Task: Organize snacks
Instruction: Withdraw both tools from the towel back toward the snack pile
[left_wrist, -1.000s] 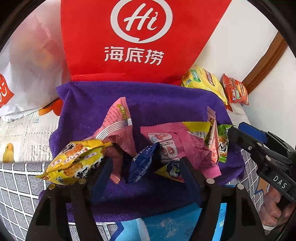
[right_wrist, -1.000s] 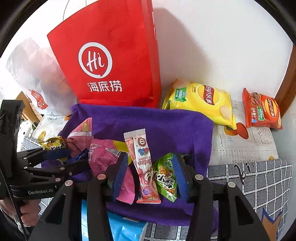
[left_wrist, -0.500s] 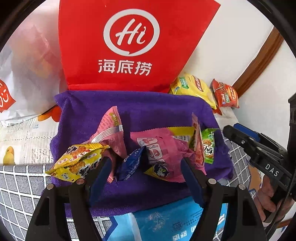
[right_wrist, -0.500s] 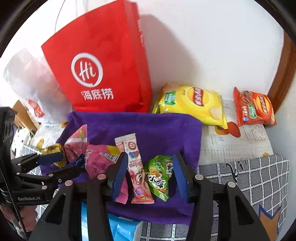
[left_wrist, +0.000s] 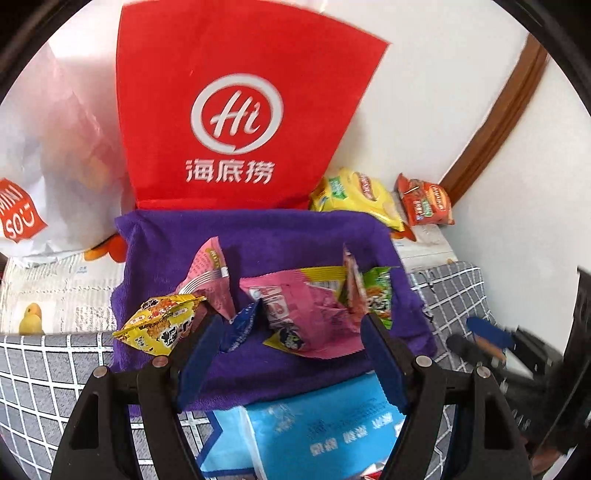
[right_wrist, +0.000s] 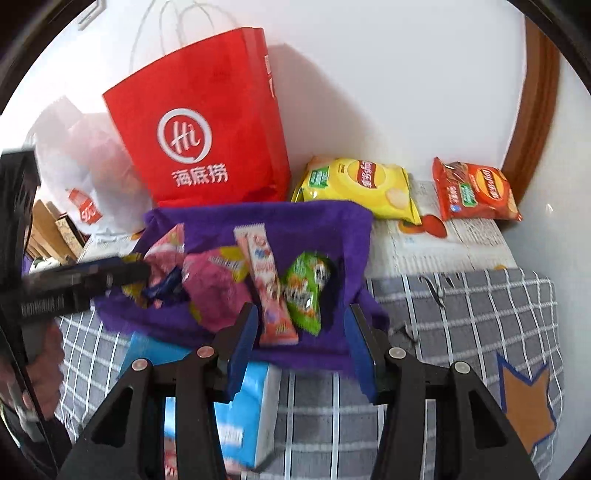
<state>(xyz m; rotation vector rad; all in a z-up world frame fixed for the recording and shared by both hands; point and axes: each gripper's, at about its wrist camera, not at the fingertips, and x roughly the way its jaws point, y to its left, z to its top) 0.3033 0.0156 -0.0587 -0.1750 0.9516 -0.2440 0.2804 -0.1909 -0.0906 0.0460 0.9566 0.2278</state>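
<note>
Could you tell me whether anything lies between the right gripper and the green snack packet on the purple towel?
Nothing visible does. The right gripper hangs with open, empty jaws just in front of the green snack packet; the long pink stick packet lies beside it, on its left, not across the path.

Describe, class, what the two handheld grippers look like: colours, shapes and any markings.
Both are alike. The left gripper has two black angular plastic arms with round silver rivets, ending in flat blue pads. The right gripper is built the same. White lettering runs along the left one's side, too blurred to read.
</note>
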